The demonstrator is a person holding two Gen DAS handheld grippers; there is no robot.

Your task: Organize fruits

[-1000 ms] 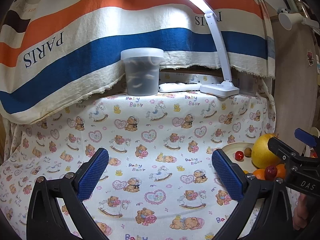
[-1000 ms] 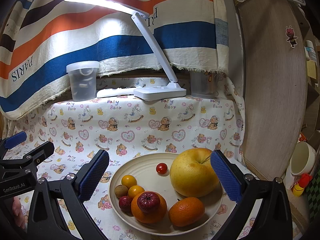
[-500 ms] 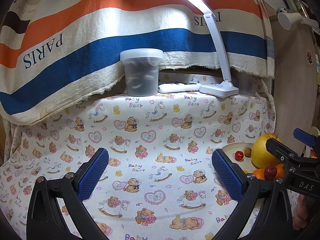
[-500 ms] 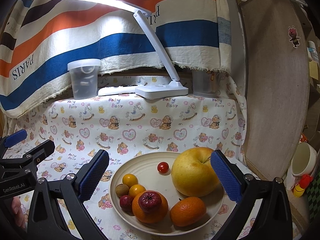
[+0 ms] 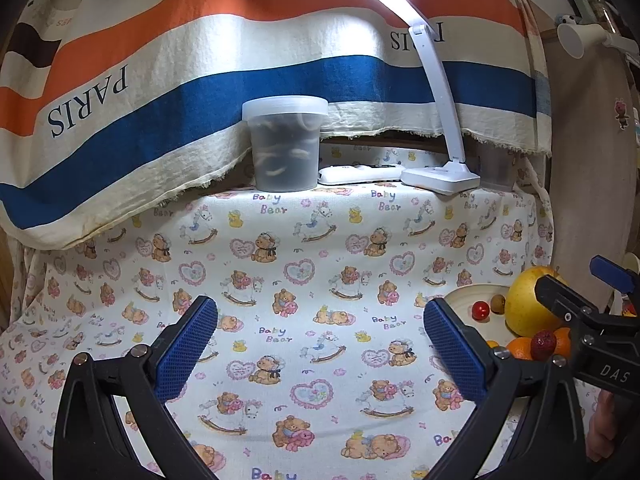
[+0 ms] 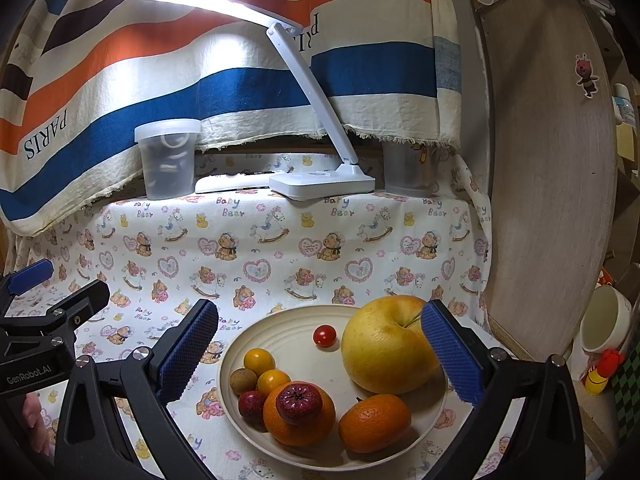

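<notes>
A cream plate (image 6: pixel 280 328) sits on the bear-print cloth and holds several fruits: a big yellow apple (image 6: pixel 386 346), two oranges (image 6: pixel 374 422), a dark red fruit (image 6: pixel 298 402) on top of one orange, a cherry tomato (image 6: pixel 324 336), small yellow fruits (image 6: pixel 259 360) and a brown one (image 6: pixel 242 380). My right gripper (image 6: pixel 320 360) is open, just above the plate's near side, with the fruits between its fingers. My left gripper (image 5: pixel 320 352) is open and empty over bare cloth left of the plate (image 5: pixel 464 296).
A lidded plastic tub (image 5: pixel 285 144), a white remote (image 5: pixel 360 172) and a desk lamp (image 5: pixel 440 176) stand at the back under a striped cloth. A wooden panel (image 6: pixel 552 184) borders the right side. A white cup (image 6: pixel 608 320) sits beyond it.
Both views have shifted slightly; the right gripper has edged a little nearer the plate. Both grippers stay open and no fruit has moved.
</notes>
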